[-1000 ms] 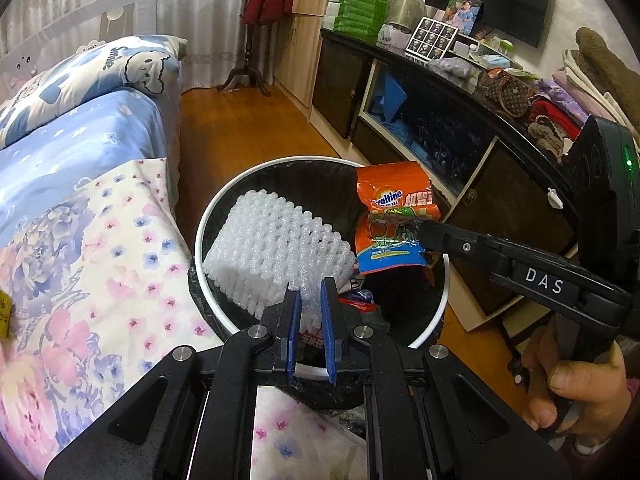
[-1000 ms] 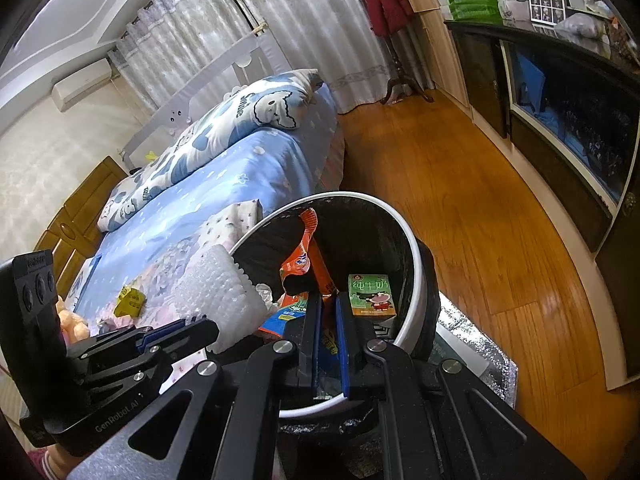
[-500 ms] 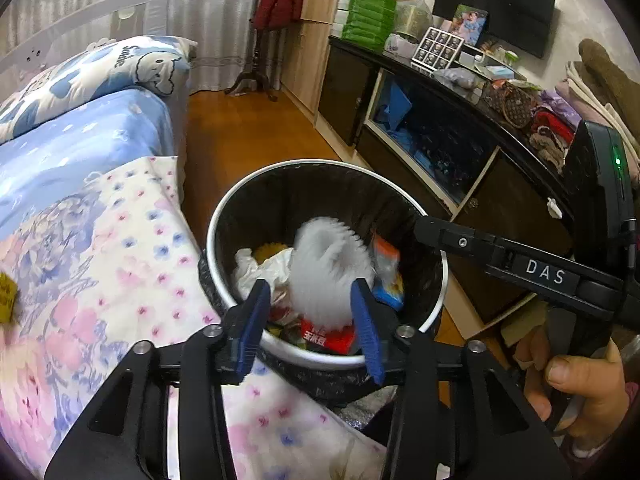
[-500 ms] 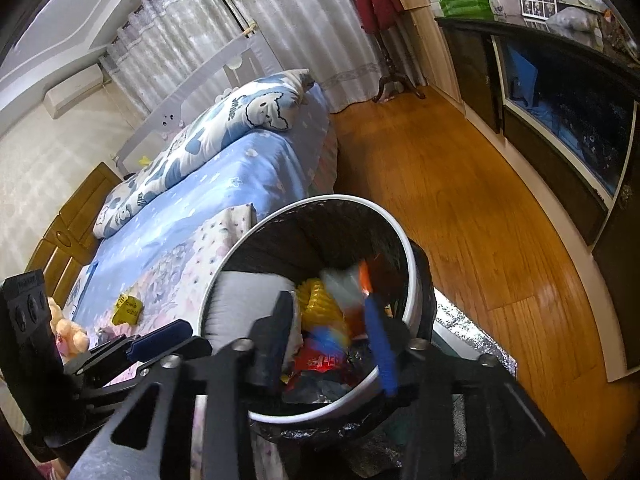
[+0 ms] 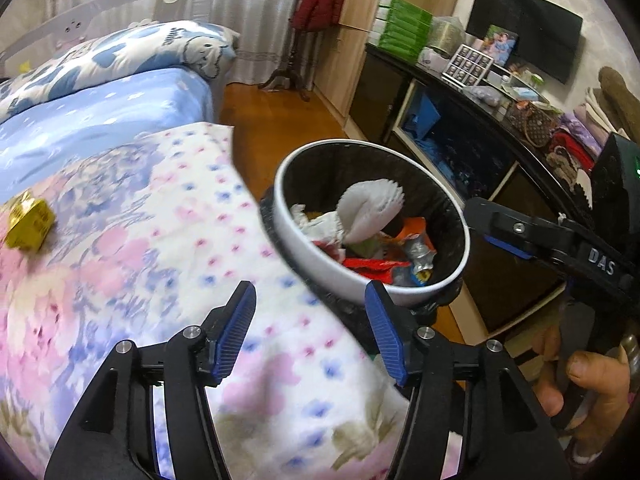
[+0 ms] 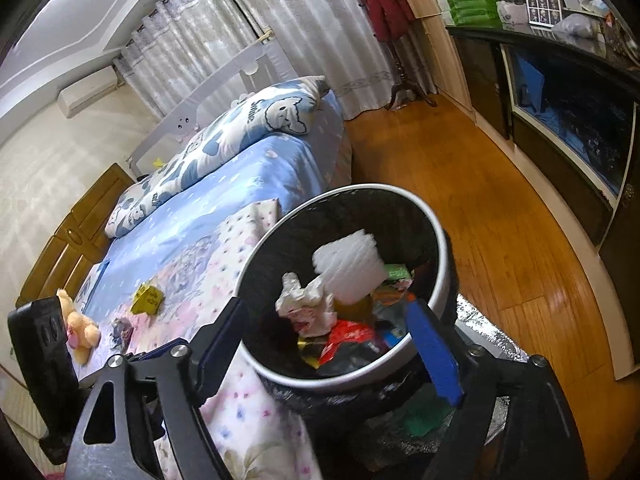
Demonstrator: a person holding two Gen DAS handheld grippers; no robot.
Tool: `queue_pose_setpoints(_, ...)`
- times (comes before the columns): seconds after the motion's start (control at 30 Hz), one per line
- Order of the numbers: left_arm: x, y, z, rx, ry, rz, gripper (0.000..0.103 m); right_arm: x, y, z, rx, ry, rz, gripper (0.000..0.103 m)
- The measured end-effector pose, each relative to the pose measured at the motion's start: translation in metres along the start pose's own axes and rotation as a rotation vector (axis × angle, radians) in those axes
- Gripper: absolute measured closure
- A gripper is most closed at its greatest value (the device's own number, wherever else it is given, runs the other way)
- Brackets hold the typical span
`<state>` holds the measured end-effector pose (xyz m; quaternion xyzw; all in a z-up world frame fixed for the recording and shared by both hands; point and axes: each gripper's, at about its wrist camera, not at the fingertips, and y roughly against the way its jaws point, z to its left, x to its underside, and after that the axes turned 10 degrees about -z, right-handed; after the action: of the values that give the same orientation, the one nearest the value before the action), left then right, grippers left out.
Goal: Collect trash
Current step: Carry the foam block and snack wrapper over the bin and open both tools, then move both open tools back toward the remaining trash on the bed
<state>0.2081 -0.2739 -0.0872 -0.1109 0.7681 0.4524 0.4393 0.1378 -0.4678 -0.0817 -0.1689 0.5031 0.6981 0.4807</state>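
Ahead of the right gripper (image 6: 332, 338), between its spread blue pads, stands the round trash bin (image 6: 436, 236) with a white rim and black liner. Its jaws have just been opening and grip nothing. The white foam wrap (image 6: 352, 266) lies inside on top of crumpled tissue (image 6: 306, 304) and red and orange wrappers (image 6: 346, 338), whose print is too small and creased to read.

The left gripper (image 5: 310, 330) hangs over the floral quilt (image 5: 132, 248), the bin ahead and to its right; its jaws have also just been opening, with nothing between them. The bin's near wall is hidden behind its right finger. Far to its left lies a yellow packet (image 5: 30, 224), writing blurred. On the other tool's arm the letters "DAS" (image 5: 601, 257) read clearly; a person's hand (image 5: 580, 376) below is cut off by the frame. A pillow (image 5: 176, 46) shows "Smile".
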Motion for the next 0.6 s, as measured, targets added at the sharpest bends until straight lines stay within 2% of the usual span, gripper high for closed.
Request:
queue_pose_setpoints(0.1,0.004,0.010,0.007,-0.021,0.009,-0.011,0.042,0.003,0.004,0.008,-0.007,0.007,-0.009,0.012)
queue_pose_setpoints(0.47,0.020,0.049,0.046,-0.120,0.055,-0.063,0.029,0.025,0.010,0.047,-0.060,0.070,-0.006,0.011)
queue_pose_setpoints(0.6,0.027,0.062,0.063,-0.154,0.079,-0.074,0.029,0.033,0.010,0.069,-0.094,0.123,0.002,0.011)
